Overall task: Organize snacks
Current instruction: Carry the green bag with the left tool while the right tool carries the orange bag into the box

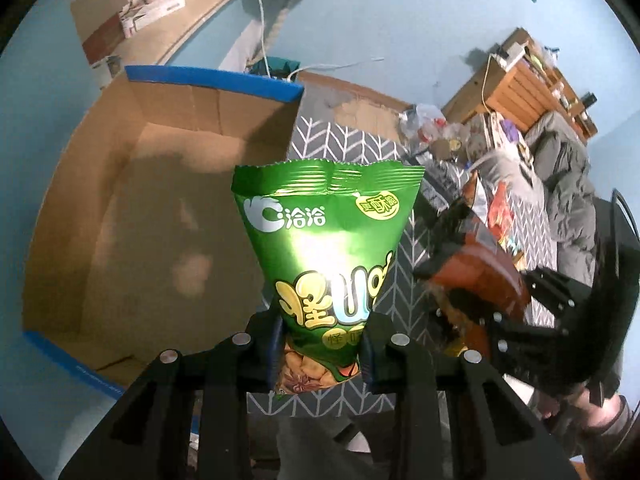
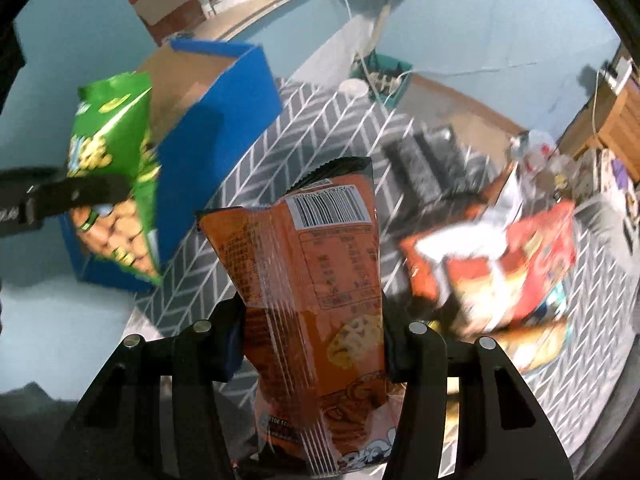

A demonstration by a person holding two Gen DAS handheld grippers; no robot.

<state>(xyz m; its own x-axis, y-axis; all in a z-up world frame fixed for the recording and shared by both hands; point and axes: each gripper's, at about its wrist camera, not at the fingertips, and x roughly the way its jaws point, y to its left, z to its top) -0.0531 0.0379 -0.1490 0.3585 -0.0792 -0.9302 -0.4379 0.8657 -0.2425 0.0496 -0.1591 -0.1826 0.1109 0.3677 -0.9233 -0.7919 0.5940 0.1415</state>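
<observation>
The left gripper (image 1: 322, 344) pinches a green snack bag (image 1: 326, 236) at frame centre, with the open cardboard box (image 1: 132, 208) at left. The right gripper (image 2: 314, 326) clamps an orange snack bag (image 2: 316, 280). Best to carry each bag well over the box rim before letting go, one at a time.

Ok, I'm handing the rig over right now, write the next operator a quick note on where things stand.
Left gripper: shut on the green bag, held up beside the open box.
Right gripper: shut on the orange bag, above the mat.
Box: the part of its inside that shows holds no snacks.
Pile: more snacks lie on the mat to the right.
Done: both bags picked up.
Left: put both in the box, then clear the pile.
</observation>
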